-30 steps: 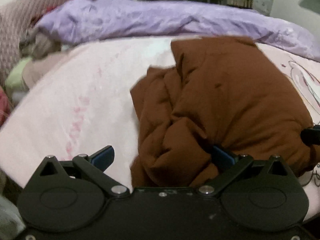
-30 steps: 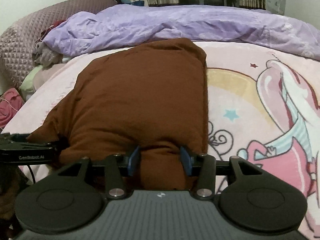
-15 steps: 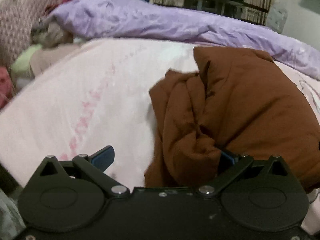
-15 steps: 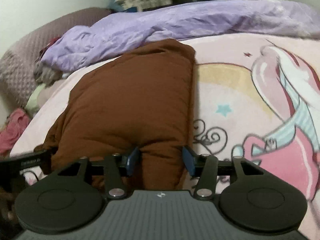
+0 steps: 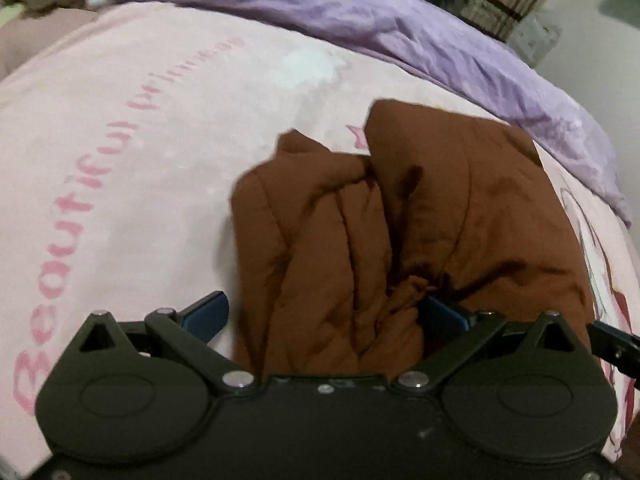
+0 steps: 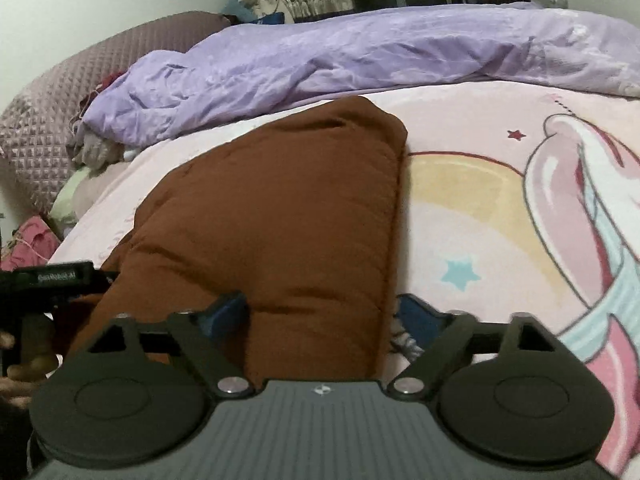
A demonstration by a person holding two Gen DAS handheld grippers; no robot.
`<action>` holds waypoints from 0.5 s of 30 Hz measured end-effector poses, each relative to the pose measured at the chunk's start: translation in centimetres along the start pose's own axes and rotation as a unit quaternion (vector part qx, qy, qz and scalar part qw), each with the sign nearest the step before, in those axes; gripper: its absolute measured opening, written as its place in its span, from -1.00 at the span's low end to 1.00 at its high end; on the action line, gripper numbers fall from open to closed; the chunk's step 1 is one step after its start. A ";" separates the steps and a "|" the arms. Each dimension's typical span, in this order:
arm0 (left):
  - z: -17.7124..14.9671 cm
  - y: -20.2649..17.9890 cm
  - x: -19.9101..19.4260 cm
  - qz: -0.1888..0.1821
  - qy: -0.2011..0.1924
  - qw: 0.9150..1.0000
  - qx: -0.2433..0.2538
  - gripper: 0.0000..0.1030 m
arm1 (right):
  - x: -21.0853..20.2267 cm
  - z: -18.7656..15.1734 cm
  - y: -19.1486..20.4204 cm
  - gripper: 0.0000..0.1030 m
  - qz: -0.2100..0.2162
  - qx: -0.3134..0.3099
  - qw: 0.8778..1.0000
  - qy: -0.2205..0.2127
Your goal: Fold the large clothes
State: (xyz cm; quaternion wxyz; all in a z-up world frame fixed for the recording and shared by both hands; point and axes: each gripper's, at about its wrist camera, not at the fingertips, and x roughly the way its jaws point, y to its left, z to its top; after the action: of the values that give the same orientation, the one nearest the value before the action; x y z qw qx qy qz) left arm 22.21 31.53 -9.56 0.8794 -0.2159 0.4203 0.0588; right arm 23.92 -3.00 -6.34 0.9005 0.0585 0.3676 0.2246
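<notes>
Brown garment [image 6: 280, 216] lies bunched on the bed [image 6: 460, 216]; my right gripper [image 6: 320, 316] has just spread wide to release it (left gripper [image 5: 324, 316] fingers wide too).

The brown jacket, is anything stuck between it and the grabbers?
No, nothing visible is in the way. The brown jacket lies right between the open fingers of the right hand-held gripper, whose jaws have just been opening. Its bunched side also sits inside the open left hand-held gripper.
</notes>
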 end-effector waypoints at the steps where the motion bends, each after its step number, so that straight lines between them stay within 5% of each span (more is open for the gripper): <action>1: 0.1 0.1 0.1 -0.005 0.004 1.000 0.004 1.00 | 0.5 0.2 -0.3 1.00 0.009 0.008 1.000 0.006; 5: 1.4 1.2 1.6 -0.035 0.026 0.999 -0.012 1.00 | 2.4 0.7 -1.3 1.00 0.047 0.041 0.998 0.021; 10: 2.0 0.6 2.0 -0.026 0.018 1.000 0.001 1.00 | 3.4 2.0 -0.5 1.00 0.032 0.035 0.999 0.021; 15: 2.3 -1.1 -3.2 0.040 -0.068 0.996 0.039 1.00 | -1.5 3.2 0.9 0.94 -0.062 0.000 0.996 -0.067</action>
State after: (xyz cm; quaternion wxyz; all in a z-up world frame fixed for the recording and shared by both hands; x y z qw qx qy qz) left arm 22.08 31.78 -5.47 0.9106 -0.1602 0.3697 0.0922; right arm 24.83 -2.68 -2.85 0.9352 0.0504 0.3098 0.1641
